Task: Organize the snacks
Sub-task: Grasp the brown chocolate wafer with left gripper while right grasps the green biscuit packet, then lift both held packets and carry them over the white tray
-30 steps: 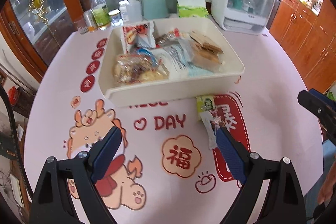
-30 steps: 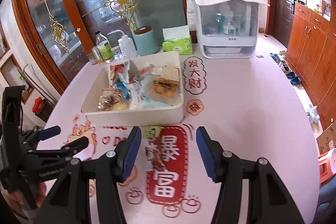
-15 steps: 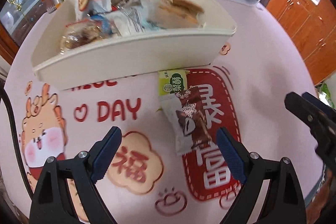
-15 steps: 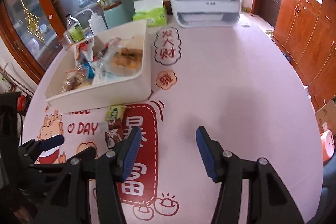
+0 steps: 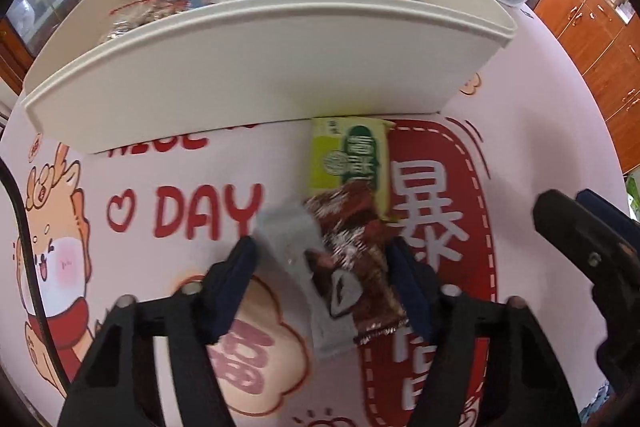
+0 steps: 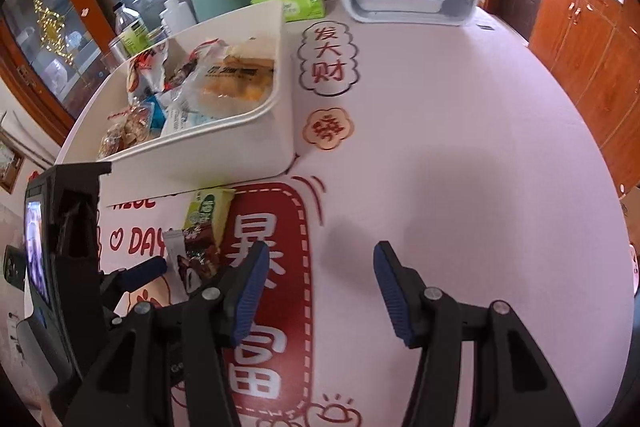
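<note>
Left gripper (image 5: 320, 267) pitched steeply down at the snack packet (image 5: 348, 267), jaws closing around it; right gripper (image 6: 318, 283) just beside, parted, holding nothing.

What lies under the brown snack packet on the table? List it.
Under the brown packet lie a green packet at its far end and a grey packet along its left side. Where they overlap, both are hidden, as is the tablecloth beneath.

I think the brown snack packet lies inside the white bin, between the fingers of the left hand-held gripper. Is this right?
Not quite. The brown snack packet lies on the tablecloth in front of the white bin, between the closing left hand-held gripper fingers; the left wrist view shows it.
</note>
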{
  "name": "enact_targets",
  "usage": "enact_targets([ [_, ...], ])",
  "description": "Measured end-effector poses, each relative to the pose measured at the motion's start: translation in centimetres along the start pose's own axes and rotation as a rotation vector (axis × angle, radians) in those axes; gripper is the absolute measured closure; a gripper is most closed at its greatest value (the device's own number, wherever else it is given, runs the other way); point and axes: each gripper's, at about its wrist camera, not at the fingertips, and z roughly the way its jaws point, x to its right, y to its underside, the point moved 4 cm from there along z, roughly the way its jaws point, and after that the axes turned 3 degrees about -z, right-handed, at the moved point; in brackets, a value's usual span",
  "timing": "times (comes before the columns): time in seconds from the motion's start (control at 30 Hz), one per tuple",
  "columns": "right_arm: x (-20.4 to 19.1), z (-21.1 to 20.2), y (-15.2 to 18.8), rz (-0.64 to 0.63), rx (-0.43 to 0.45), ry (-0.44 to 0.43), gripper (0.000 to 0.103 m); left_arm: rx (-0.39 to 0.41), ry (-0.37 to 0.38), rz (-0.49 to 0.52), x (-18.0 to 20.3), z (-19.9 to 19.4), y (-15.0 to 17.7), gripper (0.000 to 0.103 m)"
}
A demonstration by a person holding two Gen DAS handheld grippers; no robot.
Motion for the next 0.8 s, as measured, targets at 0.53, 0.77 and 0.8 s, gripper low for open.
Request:
enact_targets([
  [0.53, -7.1, 6.5, -2.1, -0.034, -0.107, -0.132, 0.048, 0.039, -0.021, -0.074, -7.5, -1.6, 0.8, 0.068],
  [0.77, -9.6, 8.5, -2.4, -0.075, -0.128, -0.09, 0.047, 0.039, -0.035, -0.138, -11.4, -1.9, 0.4, 0.069],
  [0.8, -9.9, 8.4, -2.4, -0.087, -0.119, -0.075, 0.047, 0.039, -0.036, -0.147, -12.4, -2.0, 0.3, 0.069],
])
